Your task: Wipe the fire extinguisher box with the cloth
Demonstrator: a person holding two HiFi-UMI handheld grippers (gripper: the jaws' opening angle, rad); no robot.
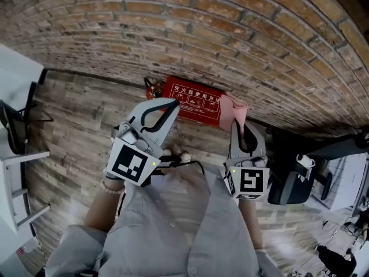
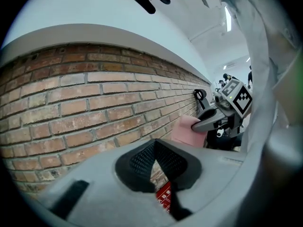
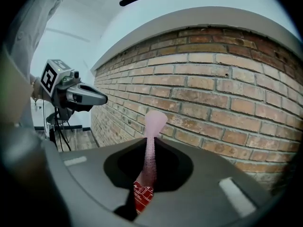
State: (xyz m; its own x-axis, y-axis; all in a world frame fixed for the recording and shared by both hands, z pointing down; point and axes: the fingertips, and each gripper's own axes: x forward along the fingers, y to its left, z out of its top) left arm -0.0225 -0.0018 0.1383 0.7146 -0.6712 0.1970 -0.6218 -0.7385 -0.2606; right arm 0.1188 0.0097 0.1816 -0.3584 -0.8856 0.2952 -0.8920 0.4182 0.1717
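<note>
The red fire extinguisher box lies low on the wooden floor against the brick wall. My right gripper is shut on a pink cloth, which sticks up beyond the jaws at the box's right end. In the right gripper view the cloth stands pinched between the pads, with the box showing below it. My left gripper hovers over the box's left part, jaws together with nothing in them. The left gripper view shows the pads meeting above a strip of the box, with the cloth to the right.
A black fitting pokes out at the box's left end. A dark stand with equipment sits right of the right gripper. A white desk and black chair are at the far left. Wooden floor spreads between.
</note>
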